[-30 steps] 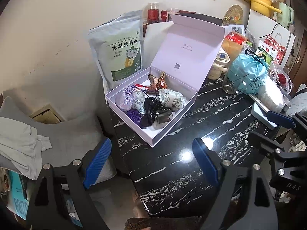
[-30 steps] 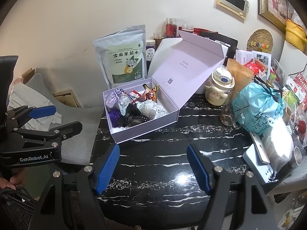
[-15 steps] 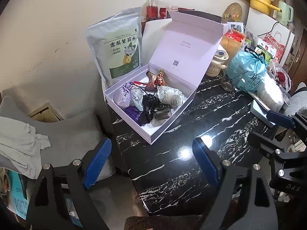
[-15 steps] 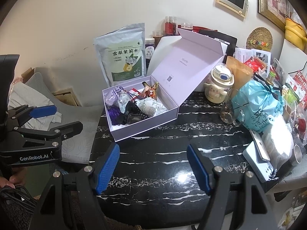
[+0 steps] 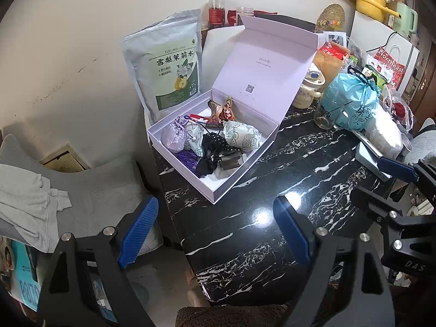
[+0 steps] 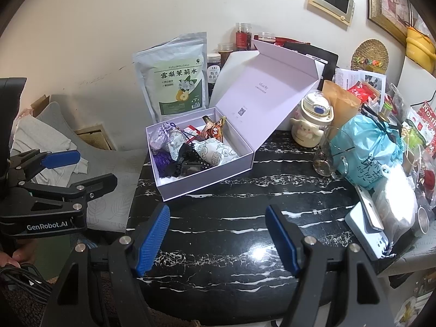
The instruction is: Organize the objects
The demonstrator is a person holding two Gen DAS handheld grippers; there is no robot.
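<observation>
Centrally, lilac box [image 6: 207, 182] w/ lid up, sachets [image 6: 215, 154] & pouches inside, both grippers [image 5: 218, 234] [image 6: 218, 242] spread, empty.

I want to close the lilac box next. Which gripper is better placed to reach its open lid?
Probably right. The right gripper faces the lilac box and its raised lid over bare table; the left gripper sits at the table's corner.
</observation>
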